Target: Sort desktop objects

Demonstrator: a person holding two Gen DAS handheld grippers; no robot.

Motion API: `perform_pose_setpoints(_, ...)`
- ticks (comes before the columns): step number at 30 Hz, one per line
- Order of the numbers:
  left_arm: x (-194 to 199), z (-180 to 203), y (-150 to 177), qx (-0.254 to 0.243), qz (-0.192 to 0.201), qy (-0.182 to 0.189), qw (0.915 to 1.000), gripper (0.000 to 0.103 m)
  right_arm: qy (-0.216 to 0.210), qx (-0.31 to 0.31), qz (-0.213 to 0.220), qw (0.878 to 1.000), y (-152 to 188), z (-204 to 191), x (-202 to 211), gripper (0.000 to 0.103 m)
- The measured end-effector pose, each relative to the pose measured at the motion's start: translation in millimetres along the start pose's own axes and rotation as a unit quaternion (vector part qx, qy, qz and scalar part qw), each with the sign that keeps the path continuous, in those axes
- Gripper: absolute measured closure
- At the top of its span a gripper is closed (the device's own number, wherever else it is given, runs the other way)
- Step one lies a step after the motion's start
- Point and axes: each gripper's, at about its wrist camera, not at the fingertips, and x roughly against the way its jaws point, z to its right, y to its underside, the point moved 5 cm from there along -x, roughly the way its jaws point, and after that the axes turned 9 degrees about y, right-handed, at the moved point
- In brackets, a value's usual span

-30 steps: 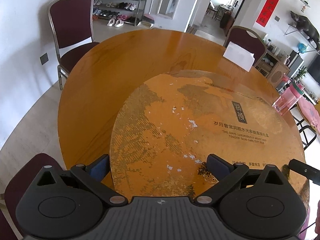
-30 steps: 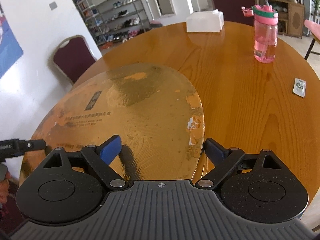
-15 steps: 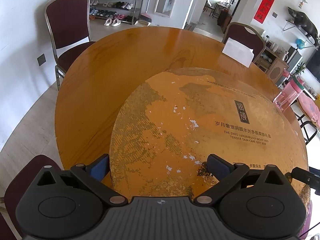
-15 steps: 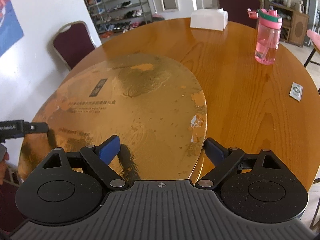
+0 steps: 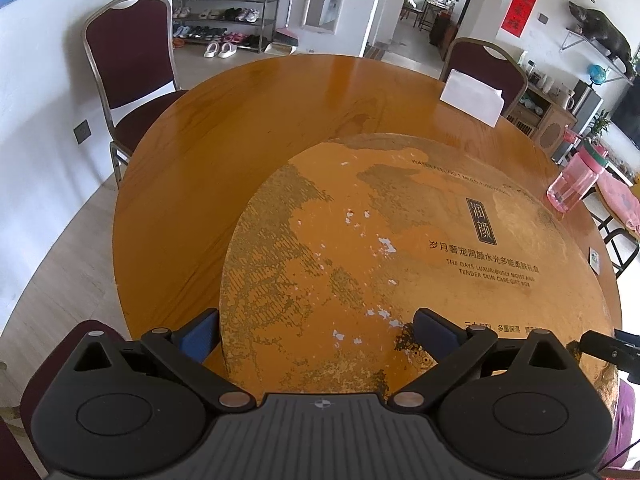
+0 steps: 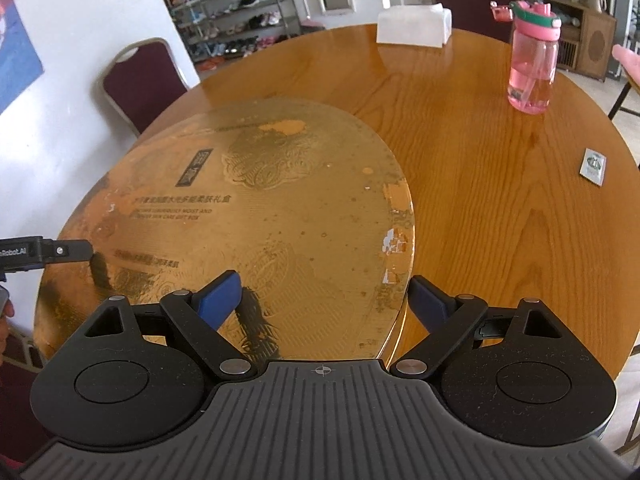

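Round box lid [image 5: 400, 240] reads "TENDER SKIN CARE GIFT BOX"; both grippers spread wide.

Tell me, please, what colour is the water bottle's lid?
The bottle's lid is pink with a green band, clearest in the right wrist view.

One round gold gift-box lid [image 5: 400, 248] lies on the surface [image 5: 248, 128], straddled by both tongs. One pink water bottle [image 6: 532, 60] and one white tissue box [image 6: 414, 24] stand far ahead of the right tongs [image 6: 324, 300]. One small sachet [image 6: 594, 162] lies to their right. Two maroon chairs [image 5: 132, 64] stand beyond the left tongs [image 5: 316, 332].
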Motion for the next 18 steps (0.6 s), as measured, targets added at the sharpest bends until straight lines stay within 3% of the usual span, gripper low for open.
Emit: perform_pose_setpoints(18, -1.6, 3.0, 0.6, -0.024, -0.005, -0.015, 0.9996, 0.004, 0.006, -0.032, -0.012, 0.999, 0.7, 3.0, -6.9, 0.011)
